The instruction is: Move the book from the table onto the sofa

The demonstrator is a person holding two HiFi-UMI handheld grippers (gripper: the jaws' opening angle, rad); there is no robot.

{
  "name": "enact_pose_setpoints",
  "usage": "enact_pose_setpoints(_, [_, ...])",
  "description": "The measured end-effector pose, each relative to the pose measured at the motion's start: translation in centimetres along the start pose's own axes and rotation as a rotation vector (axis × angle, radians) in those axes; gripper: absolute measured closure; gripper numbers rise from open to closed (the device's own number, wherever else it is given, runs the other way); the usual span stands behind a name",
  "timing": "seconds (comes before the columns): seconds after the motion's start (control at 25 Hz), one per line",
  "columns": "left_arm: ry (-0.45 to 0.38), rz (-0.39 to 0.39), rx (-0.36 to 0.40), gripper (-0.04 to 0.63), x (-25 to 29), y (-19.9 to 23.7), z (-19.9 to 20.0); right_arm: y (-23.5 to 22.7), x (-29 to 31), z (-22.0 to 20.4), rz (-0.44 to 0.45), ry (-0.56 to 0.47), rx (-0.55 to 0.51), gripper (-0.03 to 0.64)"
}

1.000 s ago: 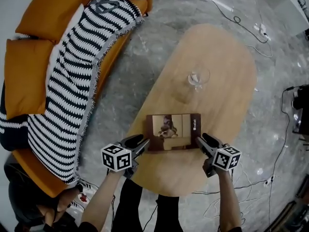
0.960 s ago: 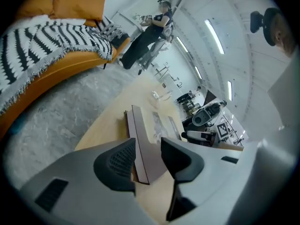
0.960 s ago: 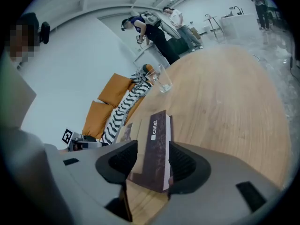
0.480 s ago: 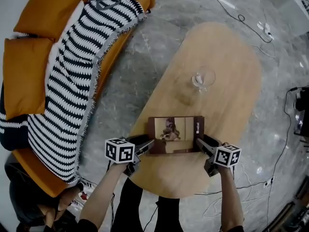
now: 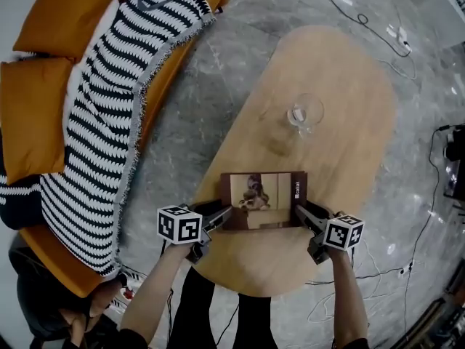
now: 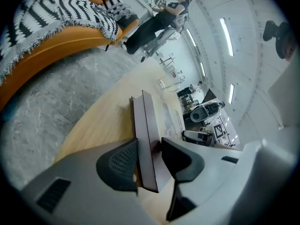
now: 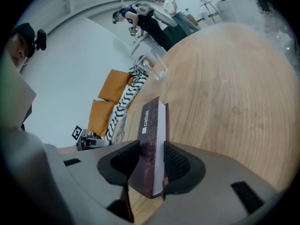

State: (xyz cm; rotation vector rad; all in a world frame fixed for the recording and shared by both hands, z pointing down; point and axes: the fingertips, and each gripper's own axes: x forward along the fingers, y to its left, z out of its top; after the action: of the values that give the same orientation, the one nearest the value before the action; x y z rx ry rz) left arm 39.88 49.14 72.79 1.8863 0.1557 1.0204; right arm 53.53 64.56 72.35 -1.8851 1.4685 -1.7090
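The book (image 5: 263,198), dark brown with a photo on its cover, lies flat on the wooden table (image 5: 341,86) near its front end. My left gripper (image 5: 224,213) is at the book's left edge and my right gripper (image 5: 301,211) at its right edge. In the left gripper view the book (image 6: 147,125) runs edge-on between the jaws of the left gripper (image 6: 149,149), which have just been closing and now press it. In the right gripper view the right gripper (image 7: 152,156) has also just closed, and its pads grip the book (image 7: 149,135). The orange sofa (image 5: 43,115) is at the left.
A striped black-and-white blanket (image 5: 109,122) covers the sofa seat. An empty glass (image 5: 304,113) stands on the table beyond the book. Cables (image 5: 363,27) trail over the grey floor at the far right. People stand far back in the room.
Both grippers have come forward from the book's near corners until its side edges sit between their jaws. The book lies where it was.
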Motion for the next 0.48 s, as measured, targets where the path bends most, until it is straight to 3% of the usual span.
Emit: enact_pose_setpoints(0.48, [0.005,0.019,0.018,0.453,-0.37,-0.5,0.1,0.4,-0.49,-0.12,-0.001,-0.007,-0.006,0.46])
